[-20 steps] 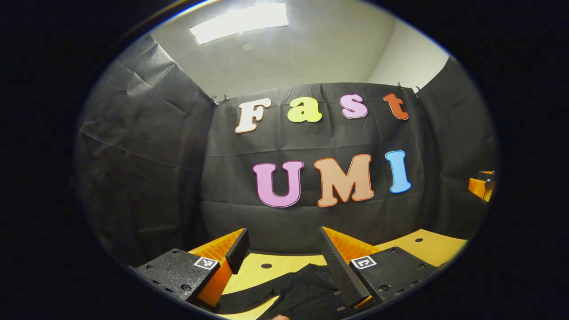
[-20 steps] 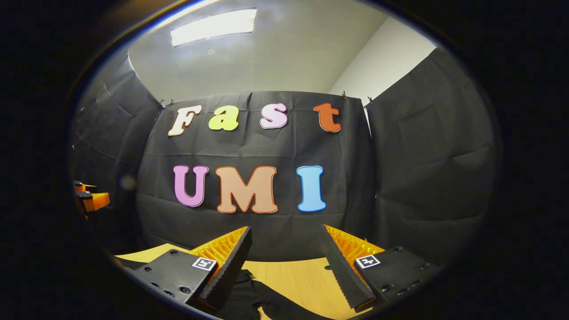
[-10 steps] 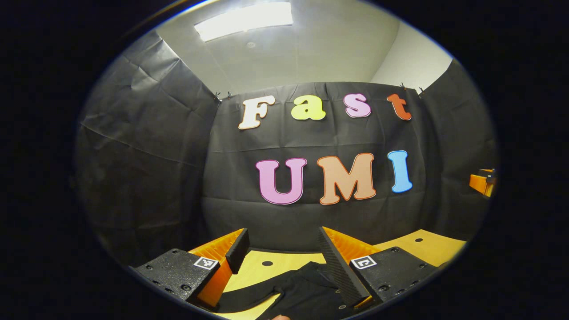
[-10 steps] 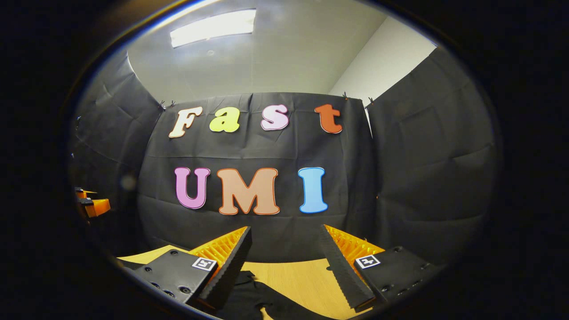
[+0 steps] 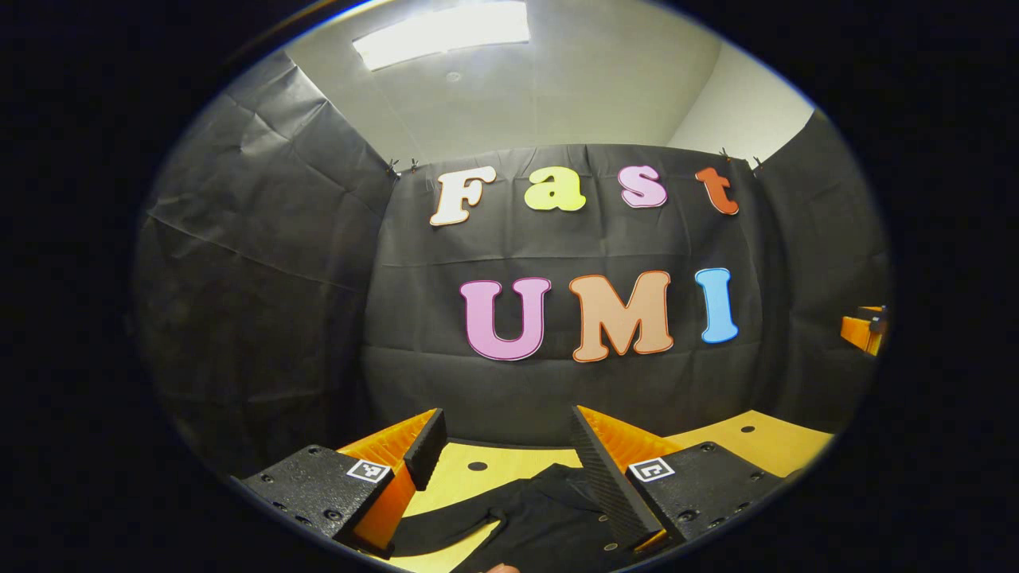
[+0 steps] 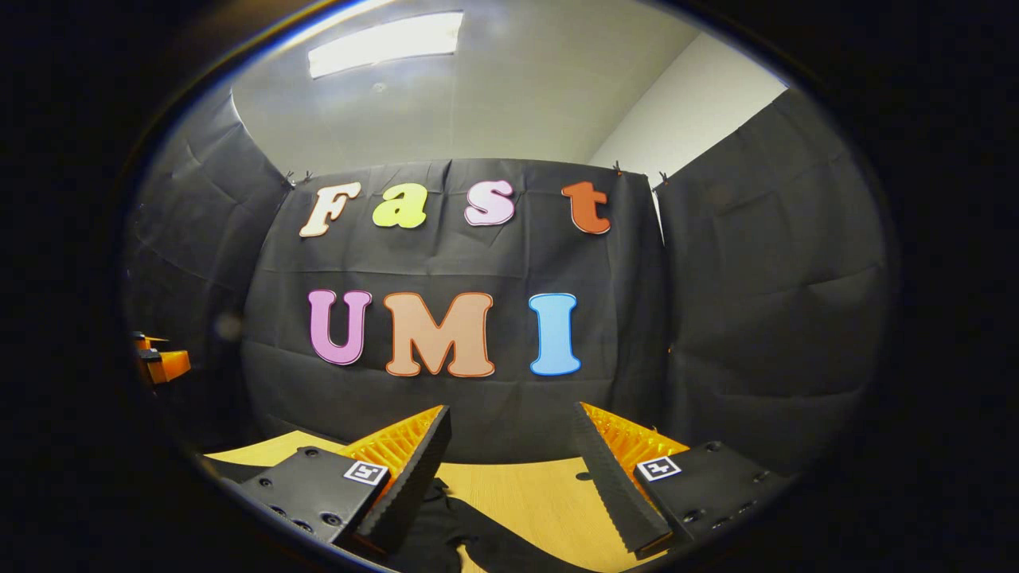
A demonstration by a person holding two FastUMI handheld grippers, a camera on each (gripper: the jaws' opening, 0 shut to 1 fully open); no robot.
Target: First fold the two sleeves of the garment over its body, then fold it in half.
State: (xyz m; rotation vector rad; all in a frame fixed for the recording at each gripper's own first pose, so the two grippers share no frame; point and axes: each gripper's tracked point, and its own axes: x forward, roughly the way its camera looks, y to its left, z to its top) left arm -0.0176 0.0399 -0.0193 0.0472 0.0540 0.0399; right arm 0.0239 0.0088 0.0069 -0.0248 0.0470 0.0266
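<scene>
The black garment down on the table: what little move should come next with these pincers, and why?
Probably lower the left gripper onto the garment to pinch a sleeve. Both it and the right gripper are open and hold nothing, while the cloth lies untouched on the wooden table below the fingers.

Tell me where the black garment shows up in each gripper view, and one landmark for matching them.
Left gripper view: black garment at bottom centre, lying on the table between the open left gripper.
Right gripper view: garment at bottom, left of centre, by the right gripper.
Shared landmark: ceiling light.
</scene>
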